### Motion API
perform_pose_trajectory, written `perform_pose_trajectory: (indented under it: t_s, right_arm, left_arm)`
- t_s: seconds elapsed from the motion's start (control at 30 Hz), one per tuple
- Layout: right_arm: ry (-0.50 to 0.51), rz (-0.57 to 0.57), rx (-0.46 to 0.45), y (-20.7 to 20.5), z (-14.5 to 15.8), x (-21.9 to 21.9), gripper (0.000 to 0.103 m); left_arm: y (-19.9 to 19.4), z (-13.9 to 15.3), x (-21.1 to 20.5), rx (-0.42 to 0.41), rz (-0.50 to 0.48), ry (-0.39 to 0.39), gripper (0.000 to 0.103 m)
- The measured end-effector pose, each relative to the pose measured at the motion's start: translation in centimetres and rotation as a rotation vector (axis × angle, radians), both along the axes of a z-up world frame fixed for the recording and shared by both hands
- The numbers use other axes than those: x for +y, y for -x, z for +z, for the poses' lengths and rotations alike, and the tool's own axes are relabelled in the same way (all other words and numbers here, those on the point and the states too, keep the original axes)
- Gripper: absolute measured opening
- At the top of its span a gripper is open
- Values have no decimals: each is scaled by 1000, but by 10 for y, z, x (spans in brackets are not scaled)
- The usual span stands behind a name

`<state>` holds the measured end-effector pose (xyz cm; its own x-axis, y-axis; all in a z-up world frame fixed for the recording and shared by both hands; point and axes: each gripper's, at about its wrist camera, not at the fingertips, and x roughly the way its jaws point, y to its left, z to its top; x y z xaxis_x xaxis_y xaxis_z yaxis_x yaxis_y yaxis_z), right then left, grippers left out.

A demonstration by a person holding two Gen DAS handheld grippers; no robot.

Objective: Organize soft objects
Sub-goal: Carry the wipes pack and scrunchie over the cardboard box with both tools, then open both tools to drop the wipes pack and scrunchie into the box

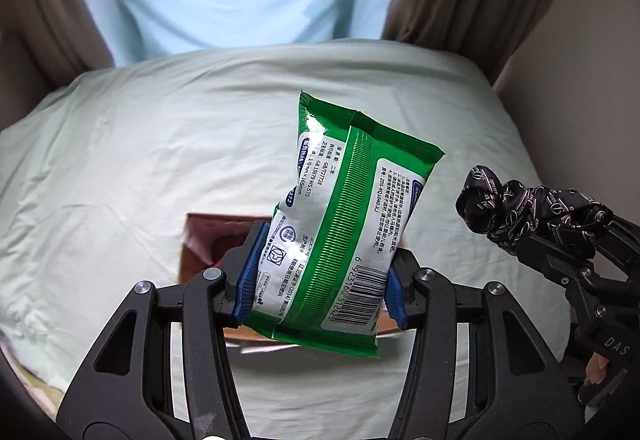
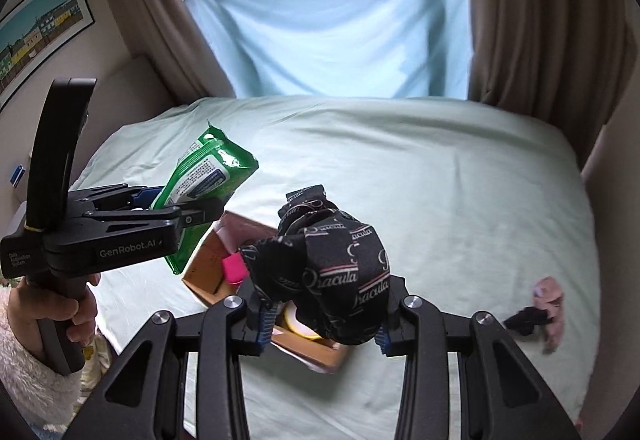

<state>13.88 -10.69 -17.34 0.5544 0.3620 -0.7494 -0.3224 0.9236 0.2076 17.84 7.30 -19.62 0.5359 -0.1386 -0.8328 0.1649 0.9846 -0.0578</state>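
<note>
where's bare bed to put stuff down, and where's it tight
Bare sheet: the wide stretch of bed between the box and the far curtains, and the patch between the box and the pink and black bits. Tight: over the box, where the left gripper with the wipes and the right gripper with the black cloth hang.

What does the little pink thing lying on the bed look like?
Find the pale green bed, then look toward its right edge, away from the cardboard box. The small pink soft thing lies flat there, touching a black piece. Nothing holds it.
</note>
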Motion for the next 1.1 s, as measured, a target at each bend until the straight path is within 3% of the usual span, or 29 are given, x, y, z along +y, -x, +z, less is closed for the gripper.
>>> perform_pose_trajectory:
  t_s: [0.4, 0.67, 0.93, 0.97, 1.0, 1.03, 1.07, 1.1]
  right_arm:
    - [28, 12, 198, -52, -71, 100, 36]
    - [34, -7, 341, -85, -122, 130, 36]
    - [-17, -23, 462, -116, -164, 140, 36]
    - [-21, -30, 482, -119, -170, 140, 40]
    - [-24, -32, 499, -120, -174, 139, 43]
    - [-19, -42, 506, -122, -176, 139, 56]
    - [-14, -56, 504, -122, -178, 136, 79]
    - [-17, -67, 495, -121, -177, 134, 93]
  left_arm:
    - [-28, -71, 120, 161, 97, -15, 48]
    - [-45, -139, 141, 294, 140, 29, 48]
    - [-67, -188, 121, 365, 122, -14, 49]
    - [-69, -191, 121, 371, 121, -15, 51]
    - [-70, -192, 121, 370, 116, -17, 66]
    - [-70, -191, 119, 361, 109, -26, 93]
    - [-69, -190, 116, 361, 95, -43, 101]
    - [-69, -190, 114, 365, 86, -65, 103]
